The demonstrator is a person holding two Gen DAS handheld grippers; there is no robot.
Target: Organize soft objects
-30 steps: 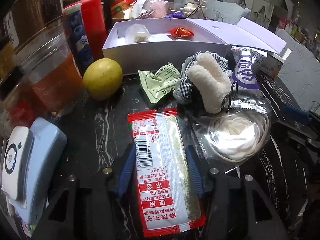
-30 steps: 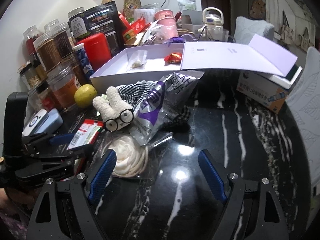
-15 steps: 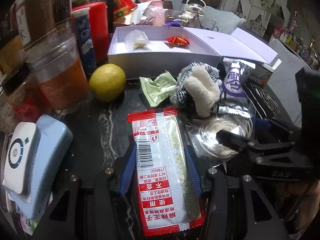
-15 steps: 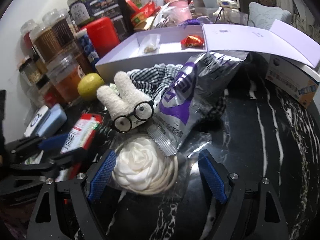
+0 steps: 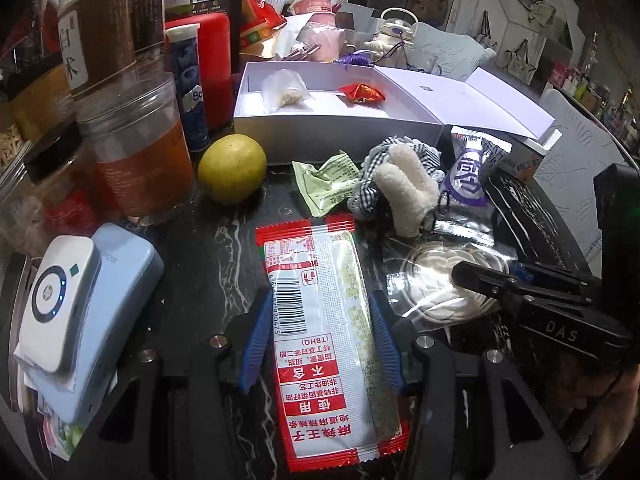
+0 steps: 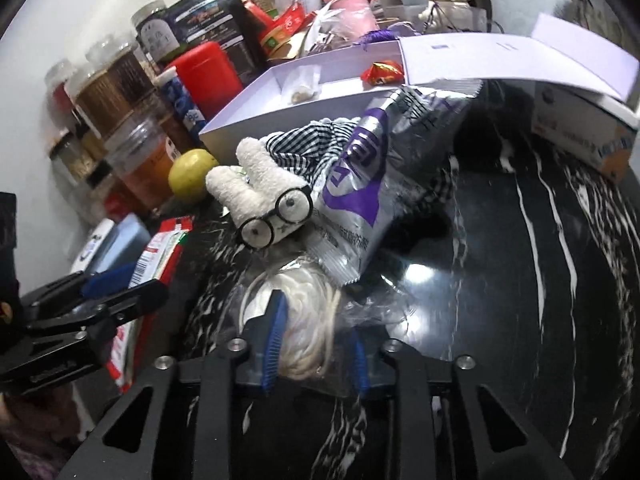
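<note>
Nearest in the left wrist view, the left claw [image 5: 320, 340] is clamped on a long red and white snack packet with a barcode [image 5: 320, 320]; its blue pads press both long edges of the packet, which points away from the camera over the black marble-patterned bench [image 5: 208, 256].

In the right wrist view, the right claw [image 6: 316, 344] has just been closing, and its blue pads now squeeze a white coiled soft item in a clear plastic bag [image 6: 304, 320] that lies on the bench. The bag is crumpled between the pads. From the left wrist view the same bag sits just right of the snack packet, with the black right claw reaching onto it from the right.

Just behind the bag lies a white plush rabbit with round black glasses [image 6: 264, 208], touching a black and white checked cloth [image 6: 304, 148]. A silver and purple foil snack bag [image 6: 372, 176] leans against the rabbit and the cloth. A crumpled pale green wrapper [image 5: 324, 184] lies left of the cloth, and a yellow lemon [image 5: 232, 168] rests further left, near a clear plastic jar with orange content [image 5: 136, 152]. A light blue and white small device [image 5: 80, 312] stands at the left edge of the bench.

Further back, an open white cardboard box [image 5: 336, 128] holds a small clear pouch [image 5: 286, 88] and a red wrapped candy [image 5: 362, 94]. Behind it stand a red canister [image 5: 210, 68] and more jars.
</note>
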